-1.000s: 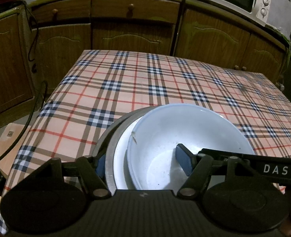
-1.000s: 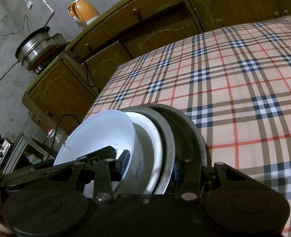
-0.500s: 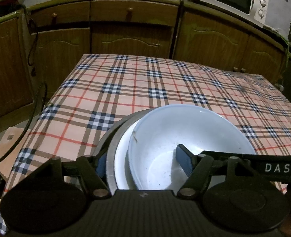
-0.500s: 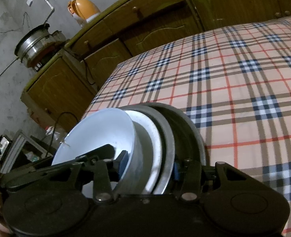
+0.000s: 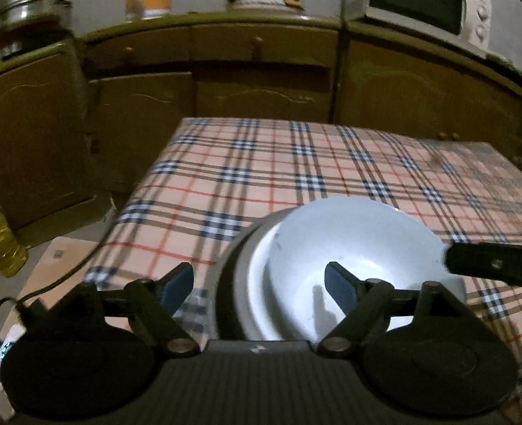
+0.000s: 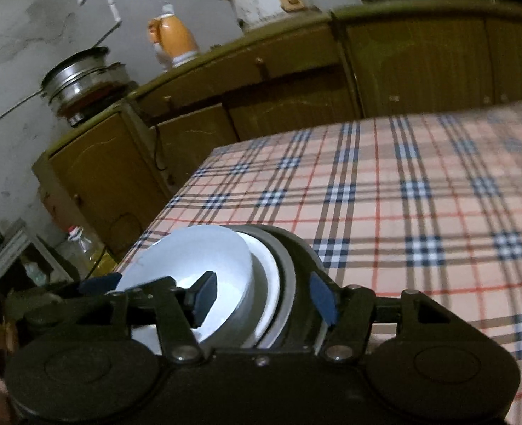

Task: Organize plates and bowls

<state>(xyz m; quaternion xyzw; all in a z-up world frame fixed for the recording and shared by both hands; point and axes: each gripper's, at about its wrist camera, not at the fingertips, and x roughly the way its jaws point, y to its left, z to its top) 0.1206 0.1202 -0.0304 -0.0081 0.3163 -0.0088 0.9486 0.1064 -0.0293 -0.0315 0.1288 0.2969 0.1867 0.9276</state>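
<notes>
Both grippers' jaws are opening: the left gripper (image 5: 259, 285) and right gripper (image 6: 264, 299) straddle the stack's rim without pressing. The bowl (image 5: 353, 248) is nested in plates (image 6: 289, 269) on the table (image 5: 261, 163).

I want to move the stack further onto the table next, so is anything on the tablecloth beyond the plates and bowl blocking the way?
Nothing visible does. The white bowl sits nested in the plates near the table's edge, and the plaid tablecloth beyond them is bare to the far edge.
</notes>
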